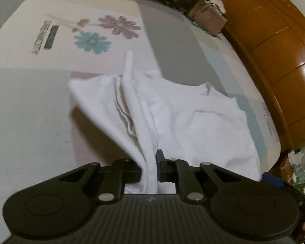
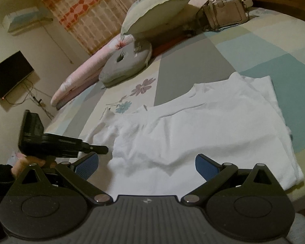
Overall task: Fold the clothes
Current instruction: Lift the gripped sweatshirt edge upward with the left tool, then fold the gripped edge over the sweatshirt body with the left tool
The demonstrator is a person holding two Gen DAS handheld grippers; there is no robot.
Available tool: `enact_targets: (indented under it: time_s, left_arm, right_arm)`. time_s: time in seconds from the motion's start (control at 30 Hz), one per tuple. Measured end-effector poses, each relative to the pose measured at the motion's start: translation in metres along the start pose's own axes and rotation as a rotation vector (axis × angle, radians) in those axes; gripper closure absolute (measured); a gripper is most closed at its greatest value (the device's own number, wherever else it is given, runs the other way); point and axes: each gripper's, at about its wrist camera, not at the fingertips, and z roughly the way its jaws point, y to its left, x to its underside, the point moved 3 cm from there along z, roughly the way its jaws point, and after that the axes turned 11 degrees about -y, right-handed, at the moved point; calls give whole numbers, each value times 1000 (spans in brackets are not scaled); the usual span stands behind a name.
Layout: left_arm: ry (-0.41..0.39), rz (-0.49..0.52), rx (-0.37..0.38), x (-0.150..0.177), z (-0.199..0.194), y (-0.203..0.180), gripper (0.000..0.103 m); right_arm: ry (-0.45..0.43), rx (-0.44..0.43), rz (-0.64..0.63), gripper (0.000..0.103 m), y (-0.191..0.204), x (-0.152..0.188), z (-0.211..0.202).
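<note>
Left gripper — jaws clamped on a bunched fold of white shirt. Right gripper — jaws wide, empty, over shirt on bed.

Patchwork bed, white shirt, pillow, bag

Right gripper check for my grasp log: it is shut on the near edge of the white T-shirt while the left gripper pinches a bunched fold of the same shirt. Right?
Not quite. The right gripper is open, its blue pads spread apart over the white T-shirt, as the right wrist view shows. The left gripper does pinch a bunched fold.
</note>
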Motion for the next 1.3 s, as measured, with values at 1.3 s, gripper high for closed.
enact_targets:
  time_s: [1.3]
  left_arm:
    - [154, 185, 78, -1, 111, -248, 93]
  right_arm:
    - [-260, 86, 113, 0, -101, -22, -110]
